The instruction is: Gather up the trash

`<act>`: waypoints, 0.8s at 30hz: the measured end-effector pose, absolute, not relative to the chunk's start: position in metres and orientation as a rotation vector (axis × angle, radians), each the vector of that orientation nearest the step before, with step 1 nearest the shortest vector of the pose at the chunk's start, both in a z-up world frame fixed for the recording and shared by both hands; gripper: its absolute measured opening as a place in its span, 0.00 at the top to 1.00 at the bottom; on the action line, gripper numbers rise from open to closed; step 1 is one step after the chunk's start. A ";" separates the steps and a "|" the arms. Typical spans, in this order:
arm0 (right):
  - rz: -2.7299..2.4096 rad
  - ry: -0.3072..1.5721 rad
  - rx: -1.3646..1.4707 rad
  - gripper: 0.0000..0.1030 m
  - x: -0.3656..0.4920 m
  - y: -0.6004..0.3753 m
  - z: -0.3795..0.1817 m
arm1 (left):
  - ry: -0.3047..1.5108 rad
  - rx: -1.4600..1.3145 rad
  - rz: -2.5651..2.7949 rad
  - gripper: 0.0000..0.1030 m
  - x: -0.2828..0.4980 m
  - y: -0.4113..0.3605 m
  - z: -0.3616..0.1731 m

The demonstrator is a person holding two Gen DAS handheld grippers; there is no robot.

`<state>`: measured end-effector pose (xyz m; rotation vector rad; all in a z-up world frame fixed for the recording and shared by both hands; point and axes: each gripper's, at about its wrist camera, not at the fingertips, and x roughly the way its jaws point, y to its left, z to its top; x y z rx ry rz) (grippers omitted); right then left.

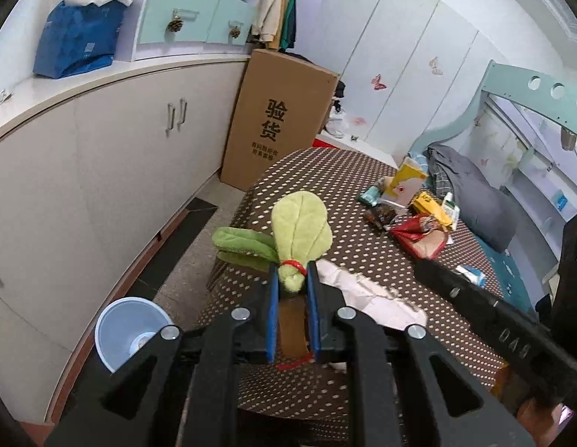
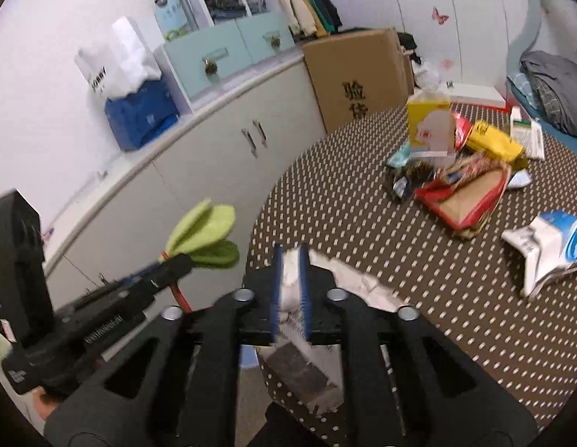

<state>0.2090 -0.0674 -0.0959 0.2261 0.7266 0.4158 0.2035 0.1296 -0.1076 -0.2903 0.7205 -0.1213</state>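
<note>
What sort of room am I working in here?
Most likely a bedroom: a bed with a teal frame and grey bedding, clothes hanging by white wardrobe doors.

Soft, even indoor light is filling both fisheye views, and no hard shadows are falling on the dotted tablecloth [image 1: 363,260]. Black vignette is curving around every corner, and straight lines such as the cabinet [image 1: 102,171] edges are bowing toward the rim. The left view is staying fairly sharp. The right view is smearing with motion blur, strongest around six o'clock and on the green leaf toy [image 2: 206,238] at nine o'clock.
</note>
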 end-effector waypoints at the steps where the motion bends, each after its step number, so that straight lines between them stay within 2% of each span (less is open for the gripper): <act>1: 0.416 0.735 0.224 0.50 0.209 -0.063 -0.100 | 0.724 -0.287 -0.105 0.87 0.202 0.134 -0.110; 2: 0.416 0.737 0.211 0.42 0.207 -0.055 -0.104 | 0.726 -0.286 -0.097 0.87 0.202 0.136 -0.112; 12: 0.353 0.802 0.092 0.43 0.211 -0.002 -0.137 | 0.772 -0.301 -0.026 0.87 0.201 0.169 -0.137; 13: 0.339 0.806 0.075 0.48 0.214 0.001 -0.140 | 0.775 -0.302 -0.026 0.87 0.201 0.170 -0.139; 14: 0.330 0.804 0.068 0.73 0.216 0.002 -0.142 | 0.778 -0.302 -0.027 0.87 0.202 0.171 -0.141; 18: 0.366 0.792 0.079 0.84 0.222 0.003 -0.144 | 0.780 -0.313 -0.033 0.87 0.203 0.174 -0.143; 24: 0.523 0.765 0.111 0.89 0.225 0.022 -0.129 | 0.743 -0.359 -0.007 0.87 0.199 0.197 -0.134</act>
